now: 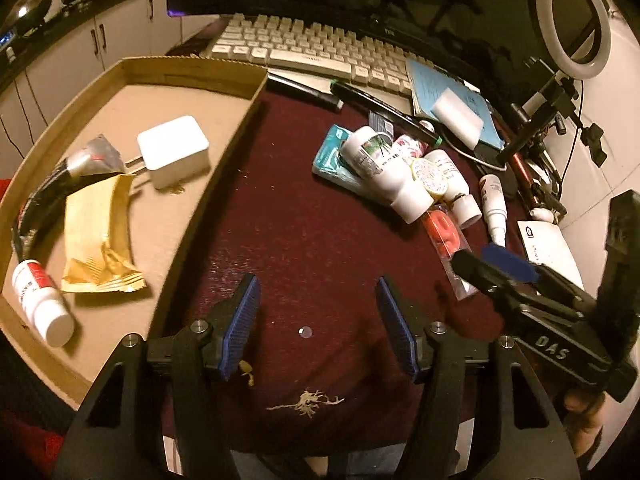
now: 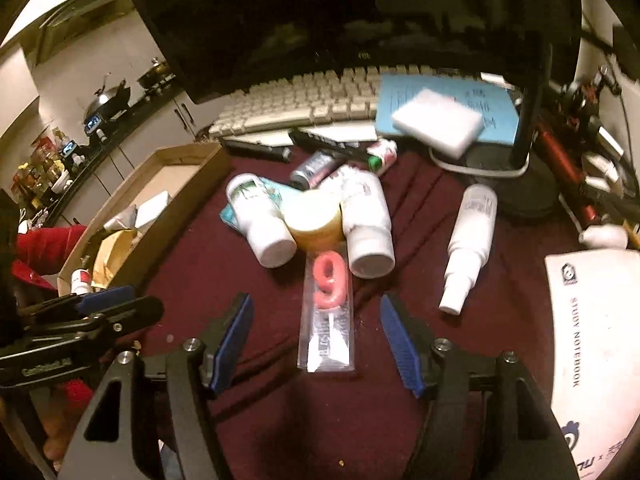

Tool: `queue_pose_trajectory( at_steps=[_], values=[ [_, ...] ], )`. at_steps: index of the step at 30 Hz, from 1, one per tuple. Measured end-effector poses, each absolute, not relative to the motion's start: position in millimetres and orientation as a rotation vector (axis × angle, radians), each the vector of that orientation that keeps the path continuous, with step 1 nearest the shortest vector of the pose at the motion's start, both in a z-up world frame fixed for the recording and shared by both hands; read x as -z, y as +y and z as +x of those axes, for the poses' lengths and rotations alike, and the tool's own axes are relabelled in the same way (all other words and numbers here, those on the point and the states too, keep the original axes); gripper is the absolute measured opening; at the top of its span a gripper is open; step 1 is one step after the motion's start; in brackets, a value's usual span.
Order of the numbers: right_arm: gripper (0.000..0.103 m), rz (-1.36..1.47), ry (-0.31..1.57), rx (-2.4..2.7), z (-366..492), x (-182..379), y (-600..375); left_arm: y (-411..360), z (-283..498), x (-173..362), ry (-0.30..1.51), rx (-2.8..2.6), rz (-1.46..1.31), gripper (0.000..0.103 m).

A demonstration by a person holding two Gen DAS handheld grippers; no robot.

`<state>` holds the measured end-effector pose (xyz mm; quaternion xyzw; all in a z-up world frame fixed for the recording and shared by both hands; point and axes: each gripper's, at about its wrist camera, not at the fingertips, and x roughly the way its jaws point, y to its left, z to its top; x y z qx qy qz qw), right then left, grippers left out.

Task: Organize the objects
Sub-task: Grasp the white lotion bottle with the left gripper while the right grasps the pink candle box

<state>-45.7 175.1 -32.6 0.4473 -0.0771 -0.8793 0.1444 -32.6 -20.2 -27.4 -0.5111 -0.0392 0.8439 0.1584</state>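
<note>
Dim, warm amber cast throughout; strong fisheye bending and black vignette at every edge. Glare off the white bottle caps point(image 2: 276, 251) and the charger point(image 1: 174, 151). Soft motion blur on the white sponge point(image 2: 437, 122) (keyboard point(image 2: 296, 104) smeared too). Monitor point(image 2: 320, 20) nearly pure black.

"STUDY NOTEBOOK" runs along the white notebook point(image 2: 592, 320) at the desk's right edge. A pink "9" candle point(image 2: 329, 278) sits in a clear packet mid-desk. "DAS" is printed on the right gripper point(image 1: 496, 268) body, seen from the left wrist view. Bottle labels, blue paper writing and the left gripper's point(image 2: 116, 304) lettering are too blurred to read.
</note>
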Motion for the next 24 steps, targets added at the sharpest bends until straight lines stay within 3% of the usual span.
queue_pose_trajectory(
  at_steps=[2,11,24],
  values=[
    [0.055,1.312,-0.227,2.516,-48.1,37.2,174.6,-17.3,-36.1,27.8,-0.126,-2.395,-1.473,0.061],
    [0.030,1.357,-0.155,2.513,-55.5,48.3,171.2,13.8,-62.2,20.3,-0.078,-2.387,-1.423,0.061],
    [0.030,1.342,-0.189,2.503,-40.8,47.9,180.3,55.6,-117.7,37.7,-0.138,-2.347,-1.516,0.059]
  ],
)
